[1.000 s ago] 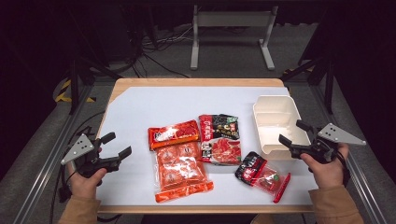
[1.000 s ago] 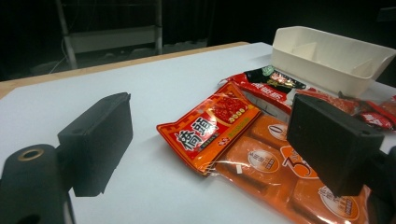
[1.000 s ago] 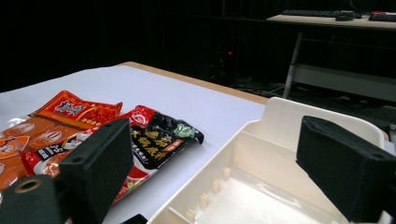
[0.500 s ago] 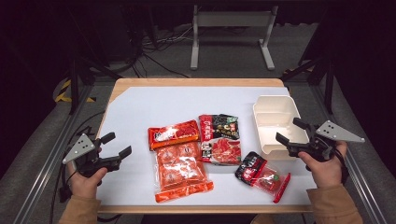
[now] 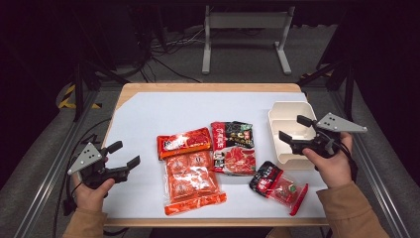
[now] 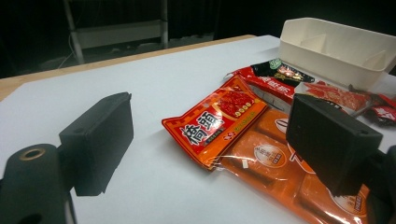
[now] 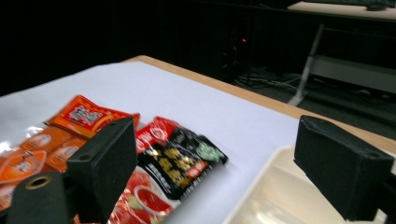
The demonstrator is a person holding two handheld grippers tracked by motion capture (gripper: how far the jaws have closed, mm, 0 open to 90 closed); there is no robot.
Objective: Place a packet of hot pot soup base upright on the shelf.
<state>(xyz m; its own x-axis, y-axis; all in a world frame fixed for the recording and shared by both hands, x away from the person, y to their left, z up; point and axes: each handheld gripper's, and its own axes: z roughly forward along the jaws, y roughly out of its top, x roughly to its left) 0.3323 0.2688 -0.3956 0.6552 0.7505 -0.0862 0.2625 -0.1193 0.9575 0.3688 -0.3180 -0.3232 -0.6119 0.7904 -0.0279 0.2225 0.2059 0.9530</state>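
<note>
High view: the right gripper (image 5: 295, 129) hangs released over the cream tray (image 5: 283, 110), seemingly untouching; the left gripper (image 5: 124, 154) is released beside the orange packets (image 5: 192, 176).

The desk (image 5: 148, 94) has a light wooden top, and a white sheet (image 5: 198, 114) covers nearly all of it, leaving a wood strip along the far edge and a bare corner at the far left. On the sheet, near the middle, lies an orange-red seasoning packet (image 5: 184, 142), with a larger clear pack of orange blocks (image 5: 192, 181) just in front of it, their edges touching. Just to the right lies a red and black sauce packet (image 5: 233, 148). A small dark red packet (image 5: 278, 185) lies near the front right. A cream divided box (image 5: 286, 111) stands at the right edge.
</note>
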